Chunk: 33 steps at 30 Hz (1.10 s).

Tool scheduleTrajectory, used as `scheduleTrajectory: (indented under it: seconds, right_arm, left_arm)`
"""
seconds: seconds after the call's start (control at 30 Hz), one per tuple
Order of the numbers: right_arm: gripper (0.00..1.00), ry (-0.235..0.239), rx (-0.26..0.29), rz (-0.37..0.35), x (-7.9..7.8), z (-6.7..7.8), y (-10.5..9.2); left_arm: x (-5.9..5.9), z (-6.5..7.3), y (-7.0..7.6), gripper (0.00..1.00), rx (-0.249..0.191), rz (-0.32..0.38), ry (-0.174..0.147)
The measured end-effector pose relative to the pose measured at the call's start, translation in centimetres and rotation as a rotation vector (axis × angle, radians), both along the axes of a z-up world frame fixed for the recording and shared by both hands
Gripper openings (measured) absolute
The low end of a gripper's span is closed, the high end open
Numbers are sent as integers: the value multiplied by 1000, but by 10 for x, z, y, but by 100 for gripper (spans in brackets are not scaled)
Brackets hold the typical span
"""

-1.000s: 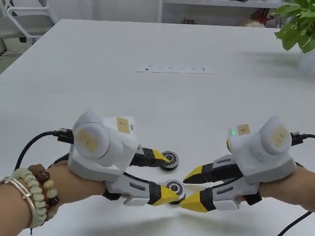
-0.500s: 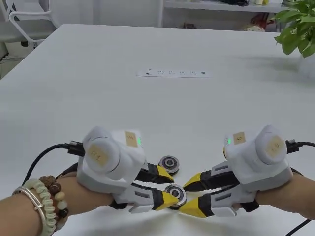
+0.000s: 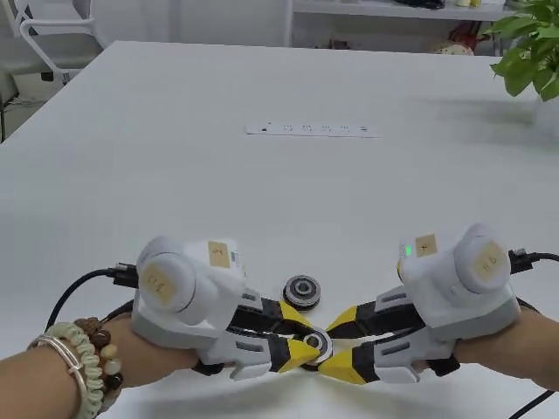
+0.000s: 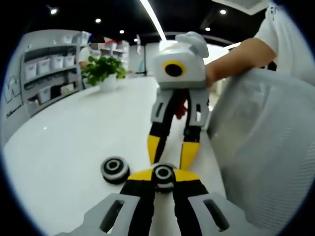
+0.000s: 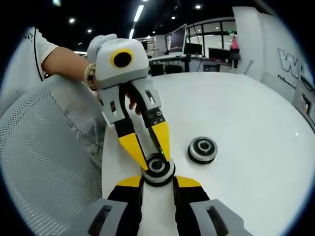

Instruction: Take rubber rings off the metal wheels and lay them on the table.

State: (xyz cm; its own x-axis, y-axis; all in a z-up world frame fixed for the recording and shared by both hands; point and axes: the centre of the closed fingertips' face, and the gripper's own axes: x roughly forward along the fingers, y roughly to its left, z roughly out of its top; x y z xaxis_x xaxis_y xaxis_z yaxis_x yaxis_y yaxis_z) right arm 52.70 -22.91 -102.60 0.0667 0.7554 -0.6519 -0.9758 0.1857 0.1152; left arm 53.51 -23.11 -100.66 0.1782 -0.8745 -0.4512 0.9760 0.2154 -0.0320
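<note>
A small metal wheel with a black rubber ring sits near the table's front edge, between both grippers. My left gripper comes in from the left and is shut on this wheel. My right gripper faces it from the right, open, its yellow tips on either side of the wheel's rim. In the left gripper view the right gripper reaches down to the wheel from above. A second ringed wheel lies flat just behind, untouched.
The white table stretches wide beyond the wheels. A white power strip lies across its middle. A potted plant stands at the far right corner. A mesh chair back sits close to the table's near edge.
My left gripper's jaws have come together on the near wheel. The right gripper has drawn in until its tips flank the same wheel. The second wheel has not moved.
</note>
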Motion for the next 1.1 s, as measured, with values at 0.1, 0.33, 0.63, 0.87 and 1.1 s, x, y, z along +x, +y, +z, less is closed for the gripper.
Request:
scheduleTrajectory:
  seconds: [0.1, 0.33, 0.63, 0.87, 1.1]
  right_arm:
    - [21, -6, 3, 1, 0, 0, 0]
    - [15, -19, -1, -3, 3, 1, -2]
    - [12, -43, -12, 7, 4, 1, -3]
    - [5, -69, -33, 14, 6, -1, -5]
    - [0, -94, -58, -12, 13, 1, -8]
  left_arm:
    - [0, 1, 0, 14, -19, 5, 6]
    - [2, 2, 2, 14, -19, 20, 0]
    - [2, 2, 3, 14, -22, 29, 5]
    - [2, 2, 3, 14, -27, 35, 9]
    - [4, 1, 4, 14, -24, 39, 7]
